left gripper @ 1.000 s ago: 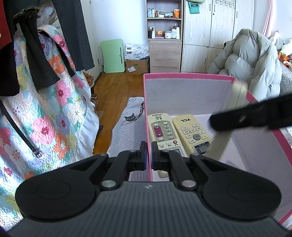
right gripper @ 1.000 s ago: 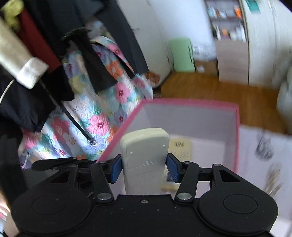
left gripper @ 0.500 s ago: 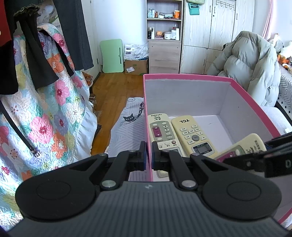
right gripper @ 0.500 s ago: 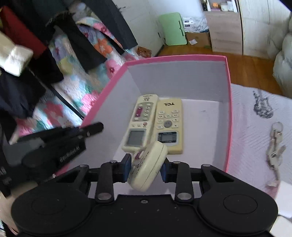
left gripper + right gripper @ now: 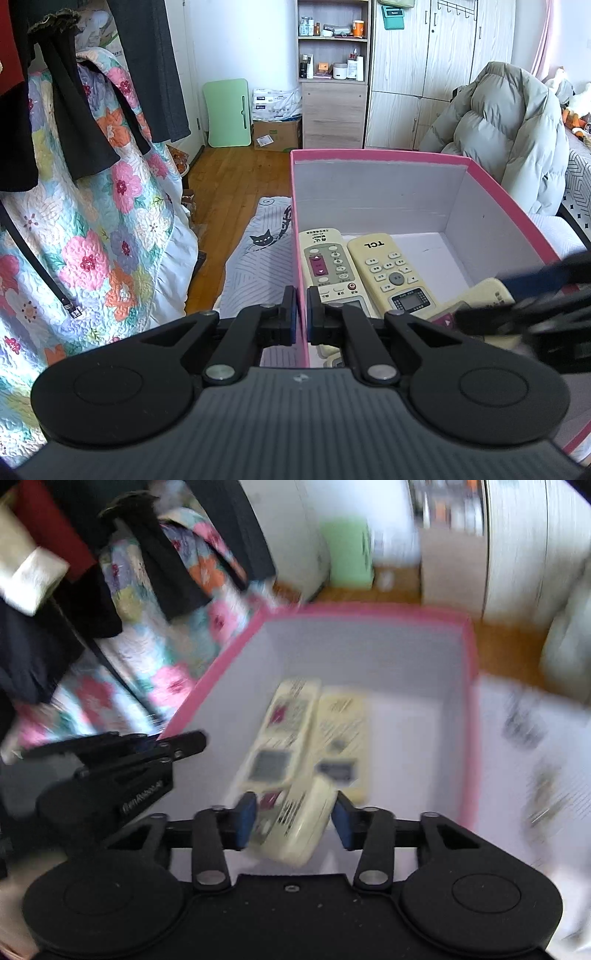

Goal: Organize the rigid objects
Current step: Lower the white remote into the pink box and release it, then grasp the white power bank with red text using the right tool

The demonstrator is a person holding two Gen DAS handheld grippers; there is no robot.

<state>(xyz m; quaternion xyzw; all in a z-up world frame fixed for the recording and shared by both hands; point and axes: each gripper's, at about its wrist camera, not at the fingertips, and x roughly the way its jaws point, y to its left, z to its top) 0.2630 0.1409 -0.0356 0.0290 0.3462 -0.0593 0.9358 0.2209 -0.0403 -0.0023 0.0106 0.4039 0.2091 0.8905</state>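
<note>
While the left tongs (image 5: 301,314) stay pinched on the near wall of the pink box (image 5: 376,155), low in the centre of the left view, the right tongs (image 5: 291,821) have just changed: half a second ago their blue pads were tight on the third remote (image 5: 295,823), and now the jaws stand apart with a gap at each side of it, so they seem to have let go. That remote lies tilted, low in the centre of the right view, its far end overlapping the near ends of the two remotes already in the box; blur hides whether it has come to rest. Beyond it, the grey-faced remote (image 5: 328,269) and the TCL remote (image 5: 391,277) lie side by side, flat on the box floor, unmoved since a second ago. By my reading the drop is done or nearly so, and three remotes are now boxed. At the right edge of the right view, on the bed, small blurred things remain outside the box; they may be next.
</note>
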